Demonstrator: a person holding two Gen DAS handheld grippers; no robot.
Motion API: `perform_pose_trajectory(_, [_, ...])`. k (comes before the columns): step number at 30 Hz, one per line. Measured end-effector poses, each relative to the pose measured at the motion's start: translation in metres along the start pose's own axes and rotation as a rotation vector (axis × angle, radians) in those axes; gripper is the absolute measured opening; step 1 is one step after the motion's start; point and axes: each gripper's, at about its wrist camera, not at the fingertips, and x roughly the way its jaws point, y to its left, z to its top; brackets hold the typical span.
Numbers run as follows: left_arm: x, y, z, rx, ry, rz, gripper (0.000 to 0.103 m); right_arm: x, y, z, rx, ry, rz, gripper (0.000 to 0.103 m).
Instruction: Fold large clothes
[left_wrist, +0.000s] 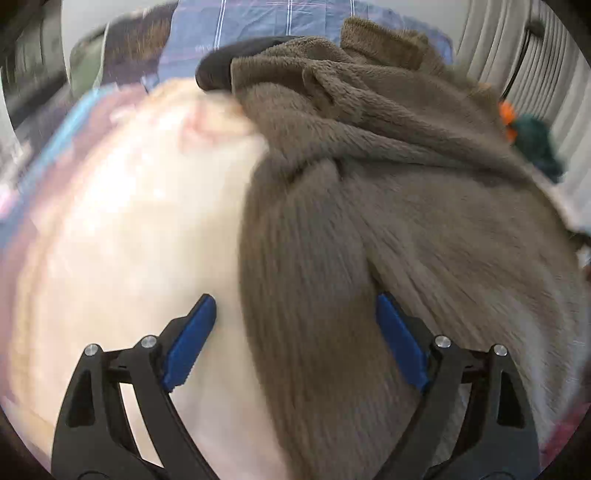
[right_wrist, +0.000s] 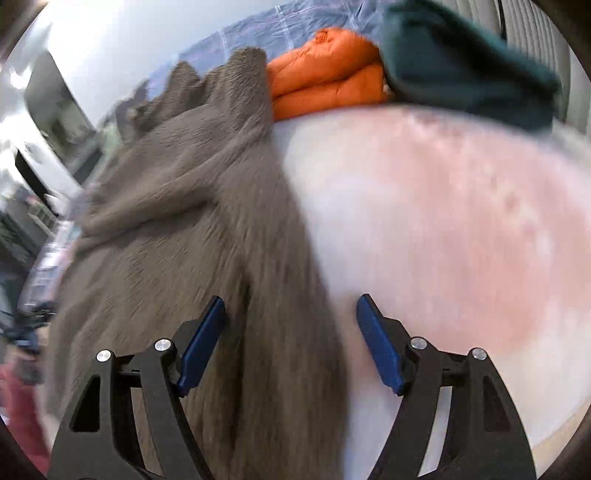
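A large brown fleece garment (left_wrist: 388, 206) lies bunched on a pale pinkish-white bed cover (left_wrist: 122, 229). My left gripper (left_wrist: 295, 332) is open, its blue pads on either side of the garment's near left edge. In the right wrist view the same brown garment (right_wrist: 192, 229) fills the left half, on the pale cover (right_wrist: 443, 221). My right gripper (right_wrist: 291, 332) is open, straddling the garment's near right edge. Both views are motion-blurred; whether the pads touch the cloth I cannot tell.
A folded orange puffy garment (right_wrist: 325, 74) and a dark teal garment (right_wrist: 461, 62) lie at the far side, also small in the left wrist view (left_wrist: 535, 140). A blue checked sheet (left_wrist: 258, 26) and a black item (left_wrist: 229, 62) lie beyond. Furniture stands at left (right_wrist: 48, 110).
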Motion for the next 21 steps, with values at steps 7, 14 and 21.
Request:
perform_pose_trajectory(7, [-0.026,-0.004,-0.042,-0.029,-0.011,-0.121,0.085,-0.026,-0.001,-0.037,0.047,-0.011,0.106,0.069])
perform_pose_trajectory(14, [-0.044,-0.008,-0.060,-0.068,-0.019,-0.160,0.079,-0.046,0.005,-0.062,0.058,-0.013,0.134,0.060])
perform_pose_trajectory(21, [-0.057,-0.021,-0.079,-0.034,-0.013,-0.184,0.070,-0.059,0.012,-0.087,0.074,-0.003,0.163,0.057])
